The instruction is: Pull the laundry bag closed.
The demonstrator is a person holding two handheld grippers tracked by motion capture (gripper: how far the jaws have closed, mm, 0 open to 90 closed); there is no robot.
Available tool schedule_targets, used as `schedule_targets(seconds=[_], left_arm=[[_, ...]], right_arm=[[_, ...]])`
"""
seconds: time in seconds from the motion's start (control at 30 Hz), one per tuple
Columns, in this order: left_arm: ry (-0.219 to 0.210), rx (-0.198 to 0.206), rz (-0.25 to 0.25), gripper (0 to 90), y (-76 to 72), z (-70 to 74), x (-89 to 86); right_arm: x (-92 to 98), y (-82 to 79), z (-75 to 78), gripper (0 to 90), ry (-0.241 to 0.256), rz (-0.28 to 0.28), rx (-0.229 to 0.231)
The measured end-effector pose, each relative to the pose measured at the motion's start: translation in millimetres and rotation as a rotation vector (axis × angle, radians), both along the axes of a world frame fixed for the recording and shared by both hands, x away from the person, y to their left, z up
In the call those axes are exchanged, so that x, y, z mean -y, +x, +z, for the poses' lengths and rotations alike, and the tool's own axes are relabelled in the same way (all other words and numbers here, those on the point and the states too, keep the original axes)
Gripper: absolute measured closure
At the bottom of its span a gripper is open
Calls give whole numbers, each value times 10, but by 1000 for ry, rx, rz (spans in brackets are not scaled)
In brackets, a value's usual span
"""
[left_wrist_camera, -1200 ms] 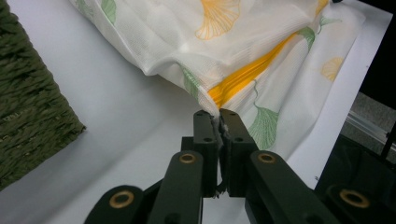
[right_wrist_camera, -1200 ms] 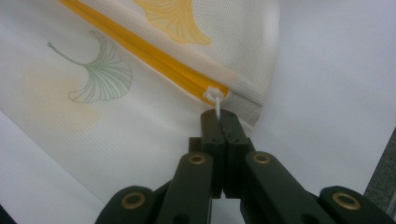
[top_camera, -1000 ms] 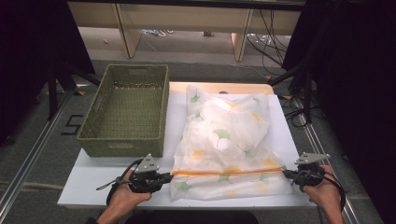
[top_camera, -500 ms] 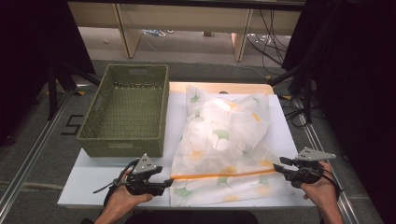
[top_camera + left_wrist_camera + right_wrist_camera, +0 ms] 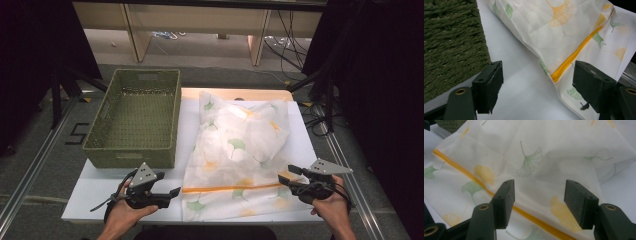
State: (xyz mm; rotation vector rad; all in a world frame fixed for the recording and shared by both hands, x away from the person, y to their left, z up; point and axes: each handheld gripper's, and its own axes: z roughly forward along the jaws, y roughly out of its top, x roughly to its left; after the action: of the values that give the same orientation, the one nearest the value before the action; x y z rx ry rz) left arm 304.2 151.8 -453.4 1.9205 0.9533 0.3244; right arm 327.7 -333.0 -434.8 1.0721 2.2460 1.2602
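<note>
A white pillow [image 5: 240,150] in a cover printed with green and yellow ginkgo leaves lies on the white table [image 5: 100,192], an orange zipper stripe [image 5: 232,189] running across its near end. My left gripper [image 5: 174,192] stands open just left of the cover's near left corner, apart from it. In the left gripper view the zipper's end [image 5: 564,70] lies between the wide-apart jaws. My right gripper [image 5: 289,176] is open at the pillow's near right edge. The right gripper view has leaf-print fabric [image 5: 534,170] and the zipper [image 5: 524,211] between its jaws.
A green woven basket [image 5: 135,117] stands empty on the table's left half, close to my left gripper; its wall [image 5: 451,45] fills the left side of the left gripper view. Dark stands and cables flank the table. Bare table shows along the near left edge.
Both grippers have let go of the cover's near corners and opened. The left one drew back to the left; the right one lifted slightly. The near end of the cover has settled flat.
</note>
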Motion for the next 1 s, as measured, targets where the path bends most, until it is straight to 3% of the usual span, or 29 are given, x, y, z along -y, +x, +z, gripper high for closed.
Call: schedule_targets(seconds=[0.1, 0.13, 0.17, 0.23, 0.27, 0.37, 0.4, 0.43, 0.47, 0.6, 0.67, 0.7, 0.8, 0.83, 0.87, 0.97, 1.0], left_arm=[[11, 0, -2, 232, -22, -2, -19], [2, 0, 1, 232, -26, -9, -20], [6, -1, 1, 232, -30, -10, -27], [6, 0, 4, 233, -40, -8, -36], [3, 4, 5, 232, -42, -10, -38], [10, 7, 7, 232, -64, -3, -45], [9, 6, 9, 232, -74, -5, -42], [14, 7, 5, 232, -80, -8, -45], [2, 6, 9, 232, -89, -15, -32], [22, 9, -2, 233, -121, -20, -27], [11, 18, -7, 232, -133, -30, -13], [14, 18, -7, 232, -143, -30, -12], [26, 15, -6, 233, -171, -36, -15], [48, 12, -17, 233, -176, -32, -30], [32, 12, -11, 233, -188, -37, -16], [45, 11, -18, 234, -220, -32, -29], [39, 11, -13, 234, -234, -30, -24]], right_arm=[[-51, -35, -59, 429, -14, 5, -8], [-82, -60, -78, 429, -1, -1, -33], [-94, -52, -100, 429, -12, 6, -9], [-129, -66, -121, 426, 0, 46, -42], [-163, -105, -126, 425, -1, 11, -37], [-221, -163, -147, 425, -22, 18, -26], [-235, -171, -161, 425, -13, 36, -12], [-246, -192, -165, 426, -1, 57, -30], [-251, -229, -163, 425, -18, 43, -15], [-310, -357, -227, 412, 26, 62, -33], [-328, -433, -247, 401, 9, 44, -12], [-347, -474, -265, 397, 35, 43, -25], [-352, -555, -292, 395, 47, 54, -33], [-344, -583, -290, 394, 32, 47, -19], [-334, -607, -285, 392, 19, 38, -13], [-316, -669, -293, 393, 47, 18, -43], [-302, -659, -305, 392, 52, 38, -43]])
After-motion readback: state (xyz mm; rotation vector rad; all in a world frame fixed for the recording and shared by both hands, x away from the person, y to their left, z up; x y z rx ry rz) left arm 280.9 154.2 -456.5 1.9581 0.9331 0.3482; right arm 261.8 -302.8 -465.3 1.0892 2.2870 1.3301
